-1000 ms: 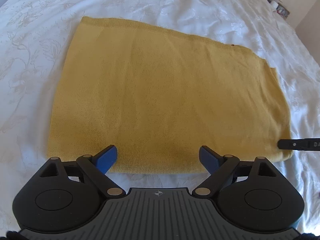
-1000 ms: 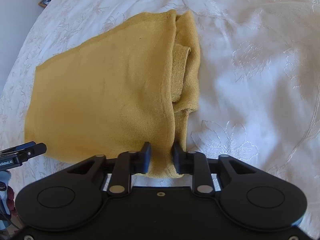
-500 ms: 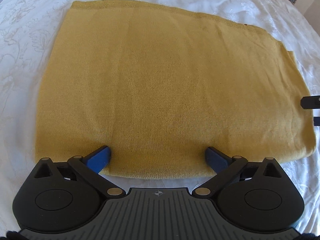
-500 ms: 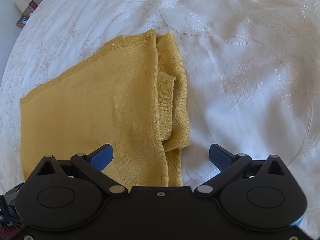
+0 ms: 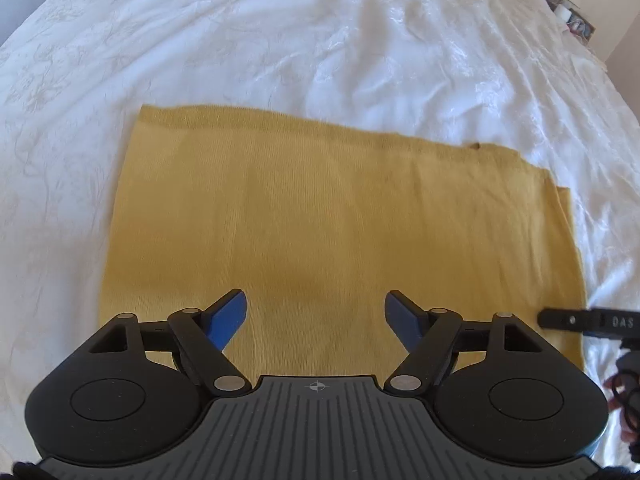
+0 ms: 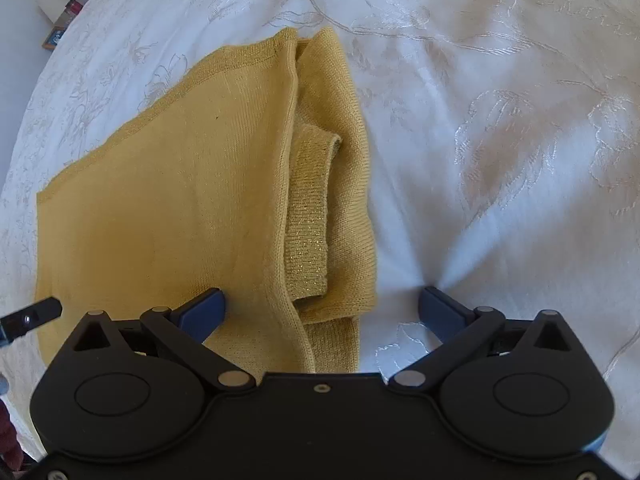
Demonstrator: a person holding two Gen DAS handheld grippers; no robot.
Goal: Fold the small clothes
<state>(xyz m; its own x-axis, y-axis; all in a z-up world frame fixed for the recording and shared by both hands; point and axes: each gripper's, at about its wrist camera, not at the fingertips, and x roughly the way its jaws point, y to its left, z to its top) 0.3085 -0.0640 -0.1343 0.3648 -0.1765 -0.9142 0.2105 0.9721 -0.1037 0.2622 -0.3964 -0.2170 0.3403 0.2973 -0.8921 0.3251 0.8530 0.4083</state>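
I see the yellow knit garment [image 5: 340,232] lying folded flat on the white embroidered bedspread [image 5: 320,40]. My left tongs [image 5: 316,314] hover over its near edge, the blue fingers [image 5: 228,316] apart and closing, only flat cloth beneath the gap and nothing pinched. My right tongs [image 6: 322,308] stand spread wide over the garment's right edge [image 6: 320,208], where folded layers and a ribbed cuff [image 6: 310,236] show; one finger sits above the cloth, the other above the bedspread, and they grip nothing.
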